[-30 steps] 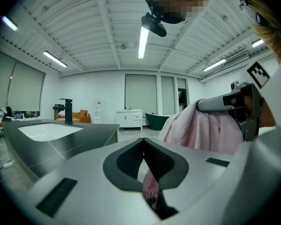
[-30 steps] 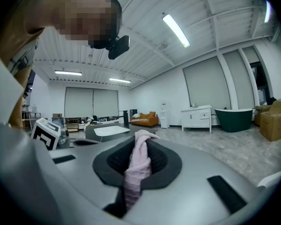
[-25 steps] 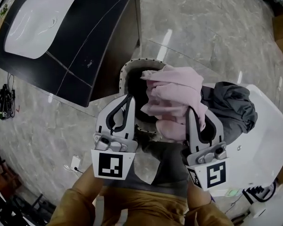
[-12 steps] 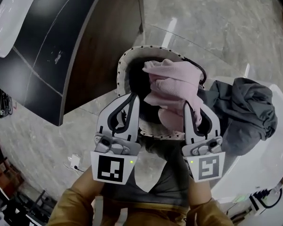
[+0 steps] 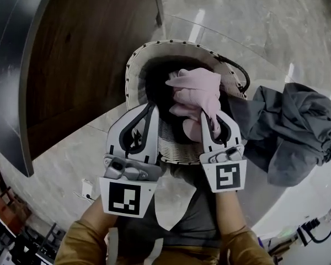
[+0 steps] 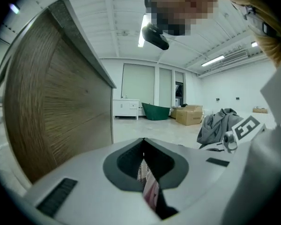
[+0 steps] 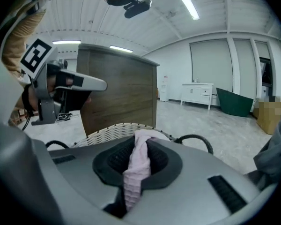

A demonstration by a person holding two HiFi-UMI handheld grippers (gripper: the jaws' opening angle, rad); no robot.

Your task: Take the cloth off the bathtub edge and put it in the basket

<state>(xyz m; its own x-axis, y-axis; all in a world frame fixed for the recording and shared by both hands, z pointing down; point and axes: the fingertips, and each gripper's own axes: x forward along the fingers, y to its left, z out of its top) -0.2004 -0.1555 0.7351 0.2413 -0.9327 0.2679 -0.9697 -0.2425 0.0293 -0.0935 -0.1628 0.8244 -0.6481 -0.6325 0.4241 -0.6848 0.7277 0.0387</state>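
The right gripper [image 5: 209, 120] is clamped on a fold of the pink cloth [image 5: 194, 90], which is held bunched over the mouth of the white wicker basket [image 5: 133, 70]. Its lower end is lost in the dark interior, so contact with the bottom cannot be judged. The left gripper [image 5: 150, 110] is seen with jaws together and nothing pinched, just beside the cloth over the near rim, which is covered by both grippers. A grey garment [image 5: 289, 120] is draped on the bathtub edge [image 5: 306, 195], which is cut off at the right.
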